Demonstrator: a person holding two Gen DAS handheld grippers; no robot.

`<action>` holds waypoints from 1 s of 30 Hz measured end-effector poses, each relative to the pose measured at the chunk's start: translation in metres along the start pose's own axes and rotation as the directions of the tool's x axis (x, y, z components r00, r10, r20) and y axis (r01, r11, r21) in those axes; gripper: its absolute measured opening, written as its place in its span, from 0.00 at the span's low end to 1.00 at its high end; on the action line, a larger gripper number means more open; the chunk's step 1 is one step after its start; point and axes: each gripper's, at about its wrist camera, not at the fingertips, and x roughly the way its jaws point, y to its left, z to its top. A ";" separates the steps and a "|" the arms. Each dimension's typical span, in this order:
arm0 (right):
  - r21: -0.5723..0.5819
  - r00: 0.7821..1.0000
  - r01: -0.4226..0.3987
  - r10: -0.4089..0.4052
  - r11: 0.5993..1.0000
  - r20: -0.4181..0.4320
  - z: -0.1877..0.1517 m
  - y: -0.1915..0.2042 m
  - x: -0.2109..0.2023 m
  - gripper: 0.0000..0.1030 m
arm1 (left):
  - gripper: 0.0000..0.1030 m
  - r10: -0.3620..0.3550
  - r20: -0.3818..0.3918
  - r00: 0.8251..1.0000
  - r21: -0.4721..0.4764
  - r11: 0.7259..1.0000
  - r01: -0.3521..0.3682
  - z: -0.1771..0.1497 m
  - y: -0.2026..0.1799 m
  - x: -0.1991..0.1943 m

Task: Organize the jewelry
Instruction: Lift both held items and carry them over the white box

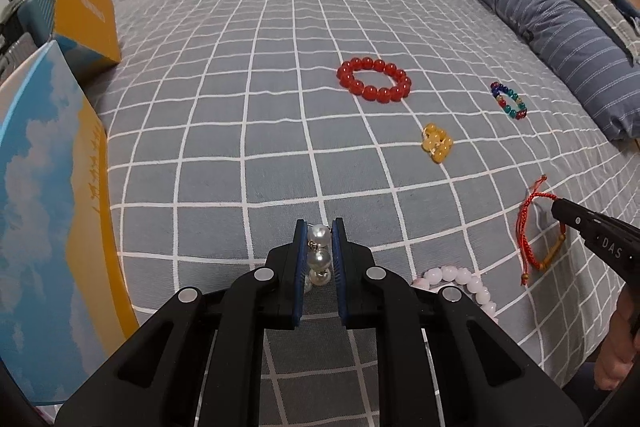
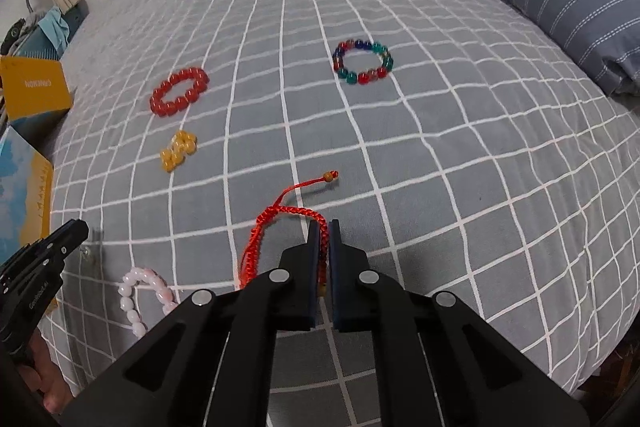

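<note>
Pinching a pearl bracelet point(image 1: 319, 255) on the bed point(image 1: 248, 107), the left gripper point(image 1: 320, 227) was closed. The right gripper point(image 2: 324, 227) squeezed a soft red string bracelet point(image 2: 280, 223). Both looked light; the smooth pearls could slip.

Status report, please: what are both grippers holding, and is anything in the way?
Left gripper shut on pearl bracelet. Right gripper shut on red braided cord bracelet. Pink bead bracelet lies between them; nothing blocking.
</note>
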 end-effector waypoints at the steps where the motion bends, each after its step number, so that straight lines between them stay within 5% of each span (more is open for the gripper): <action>1: 0.003 1.000 0.001 -0.001 1.000 0.010 0.000 -0.001 -0.002 0.03 | 0.11 0.001 0.007 1.000 0.003 1.000 -0.001 0.000 0.000 -0.002; 11: 0.007 0.989 0.009 -0.010 1.000 0.146 0.003 0.003 -0.027 0.03 | 0.11 0.006 0.066 0.998 0.010 1.000 -0.007 0.006 -0.001 -0.020; 30: -0.047 0.927 0.081 -0.058 0.996 0.370 -0.002 0.022 -0.067 0.03 | 0.11 0.029 0.226 0.974 0.009 0.999 -0.032 0.014 0.000 -0.064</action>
